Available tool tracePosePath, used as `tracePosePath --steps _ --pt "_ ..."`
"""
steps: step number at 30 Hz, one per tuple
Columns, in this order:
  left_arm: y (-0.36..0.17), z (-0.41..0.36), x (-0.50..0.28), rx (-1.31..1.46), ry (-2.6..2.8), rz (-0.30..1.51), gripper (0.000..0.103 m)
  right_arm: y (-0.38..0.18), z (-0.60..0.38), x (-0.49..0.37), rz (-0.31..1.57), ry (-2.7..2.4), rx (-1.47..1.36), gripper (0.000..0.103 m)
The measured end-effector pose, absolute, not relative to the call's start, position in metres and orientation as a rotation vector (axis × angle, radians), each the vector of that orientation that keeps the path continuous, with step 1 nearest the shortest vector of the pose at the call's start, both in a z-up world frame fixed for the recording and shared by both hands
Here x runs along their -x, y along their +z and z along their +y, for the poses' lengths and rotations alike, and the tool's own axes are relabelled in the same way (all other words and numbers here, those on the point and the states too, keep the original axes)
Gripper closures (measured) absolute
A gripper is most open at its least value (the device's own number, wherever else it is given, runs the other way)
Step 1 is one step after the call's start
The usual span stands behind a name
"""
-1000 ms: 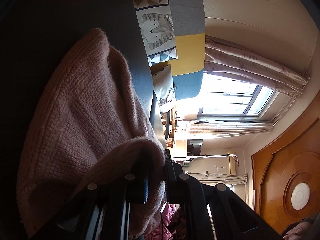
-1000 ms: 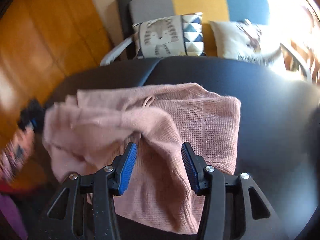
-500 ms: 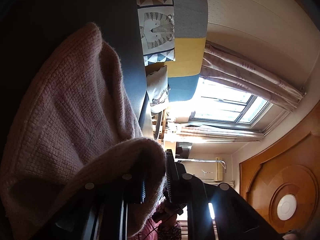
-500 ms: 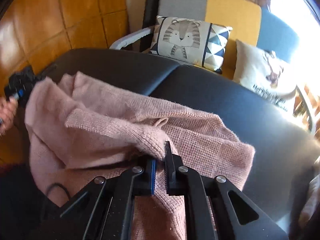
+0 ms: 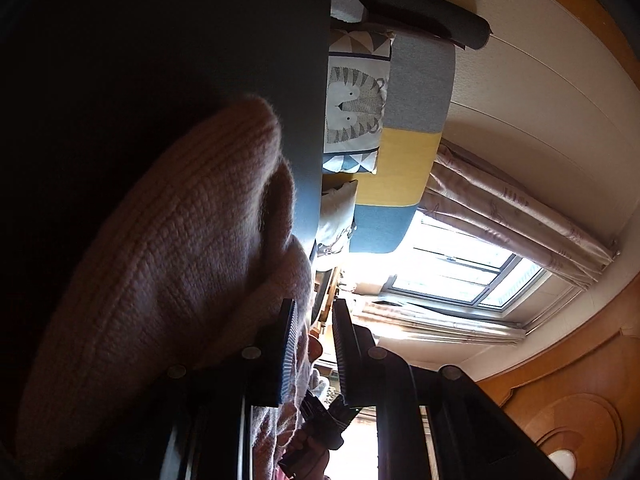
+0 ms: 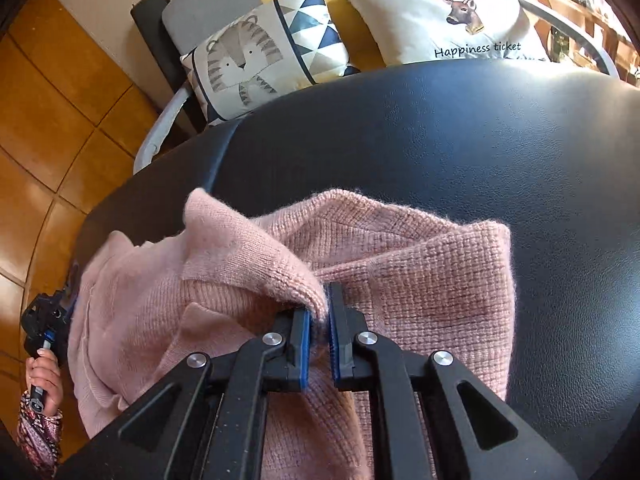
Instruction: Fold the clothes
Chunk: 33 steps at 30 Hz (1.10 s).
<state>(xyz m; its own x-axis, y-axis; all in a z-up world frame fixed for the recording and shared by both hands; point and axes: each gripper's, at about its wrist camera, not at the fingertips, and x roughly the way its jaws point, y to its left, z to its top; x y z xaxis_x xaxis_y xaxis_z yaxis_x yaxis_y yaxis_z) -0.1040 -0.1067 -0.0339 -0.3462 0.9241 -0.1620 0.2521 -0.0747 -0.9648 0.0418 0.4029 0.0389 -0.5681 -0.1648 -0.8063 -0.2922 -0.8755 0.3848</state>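
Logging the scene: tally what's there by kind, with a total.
Pink knit sweater: 1
Cushions, tiger and deer: 2
Black padded table: 1
Grippers, right and left: 2
Total: 6

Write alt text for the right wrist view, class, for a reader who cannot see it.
The right gripper pinches a fold of a pink knitted sweater lying on a black padded surface. Behind are a tiger cushion and a deer cushion.

Materials I see from both wrist cameras.
Pink sweater (image 6: 420, 272): fuzzy coarse knit. Black table (image 6: 500, 152): glossy grained leatherette. Right gripper (image 6: 319, 320): matt plastic, ribbed blue pads.
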Motion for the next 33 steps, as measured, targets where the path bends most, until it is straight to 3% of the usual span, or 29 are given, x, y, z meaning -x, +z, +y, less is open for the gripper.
tracePosePath --steps 2,9,14,19,24,26,27,28,30,31,33 --pt "-0.025 -0.111 0.106 1.290 1.522 -1.544 0.086 0.040 0.402 -0.043 0.755 2.614 1.410 0.094" --pt "0.033 -0.112 0.088 1.325 1.893 -0.970 0.082 0.067 0.392 -0.072 0.620 2.667 1.260 0.060" --pt "0.065 -0.073 0.052 1.279 1.980 -0.506 0.081 0.078 0.370 -0.097 0.447 2.717 1.223 0.060" --pt "0.051 -0.026 0.041 1.335 2.154 -0.026 0.081 0.070 0.352 -0.103 0.309 2.732 1.267 0.059" --pt "0.044 0.004 0.048 1.275 2.338 0.341 0.081 0.061 0.347 -0.100 0.210 2.720 1.316 0.059" --pt "0.049 0.008 0.053 1.276 2.396 0.358 0.081 0.057 0.346 -0.091 0.149 2.674 1.331 0.059" --pt "0.052 0.008 0.056 1.283 2.409 0.321 0.081 0.056 0.349 -0.088 0.172 2.673 1.333 0.062" --pt "0.055 0.008 0.059 1.289 2.421 0.284 0.081 0.055 0.351 -0.084 0.195 2.672 1.335 0.095" --pt "0.056 0.001 0.063 1.305 2.419 0.200 0.082 0.058 0.361 -0.085 0.275 2.664 1.317 0.098" --pt "0.058 -0.005 0.063 1.294 2.418 0.180 0.089 0.061 0.368 -0.088 0.329 2.657 1.298 0.098" --pt "0.061 -0.009 0.062 1.277 2.448 0.203 0.093 0.067 0.382 -0.096 0.436 2.641 1.257 0.098"
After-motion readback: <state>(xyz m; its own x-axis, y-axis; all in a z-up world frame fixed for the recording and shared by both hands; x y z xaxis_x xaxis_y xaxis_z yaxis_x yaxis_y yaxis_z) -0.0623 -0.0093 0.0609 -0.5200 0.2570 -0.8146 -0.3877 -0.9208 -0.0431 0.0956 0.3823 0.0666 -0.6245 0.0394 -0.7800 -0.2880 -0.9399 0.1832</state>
